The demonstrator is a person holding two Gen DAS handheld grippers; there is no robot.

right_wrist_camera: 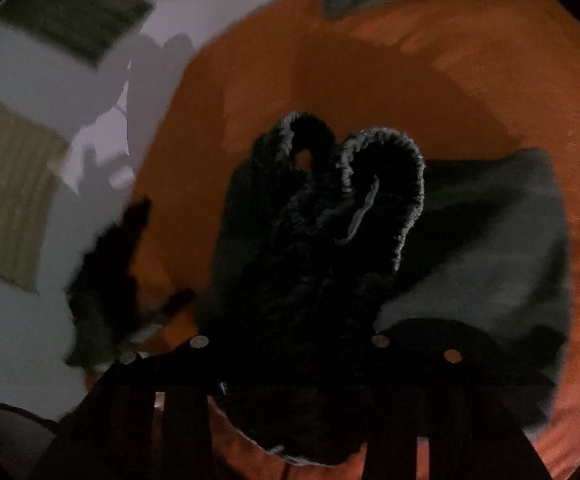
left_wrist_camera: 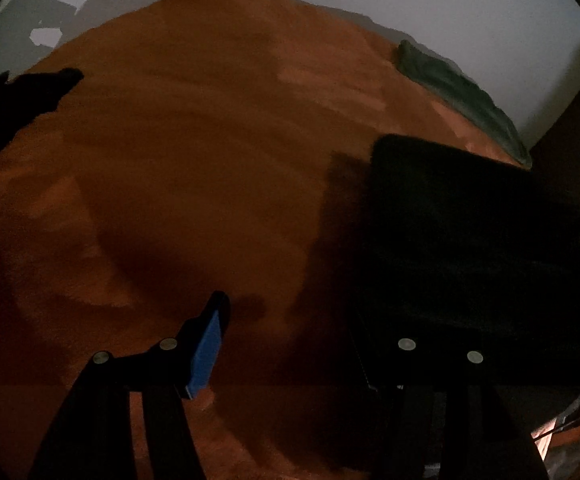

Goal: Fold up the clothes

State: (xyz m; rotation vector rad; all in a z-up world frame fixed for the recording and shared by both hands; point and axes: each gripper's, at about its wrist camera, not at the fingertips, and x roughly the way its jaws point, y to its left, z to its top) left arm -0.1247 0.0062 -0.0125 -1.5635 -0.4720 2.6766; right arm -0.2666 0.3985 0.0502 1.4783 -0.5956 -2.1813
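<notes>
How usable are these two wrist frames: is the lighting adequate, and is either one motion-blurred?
Left wrist view: dim and underexposed, the dark folded garment nearly featureless black, shadows pooling on the orange blanket, edges fairly steady. Right wrist view: equally dim, smeared at the left and edges, though the bunched dark garment at the right gripper keeps visible ribbing. Both show strong fisheye curvature.

Broad open stretch of orange blanket (left_wrist_camera: 193,128) is seen ahead of the left gripper (left_wrist_camera: 310,328), unobstructed centre and left. Right side is blocked by a folded black garment (left_wrist_camera: 470,232). Far right edge is occupied by a grey-green cloth (left_wrist_camera: 462,92); left edge by dark fabric (left_wrist_camera: 21,92). Right gripper's (right_wrist_camera: 290,344) path is filled by bunched black clothing (right_wrist_camera: 314,240).
</notes>
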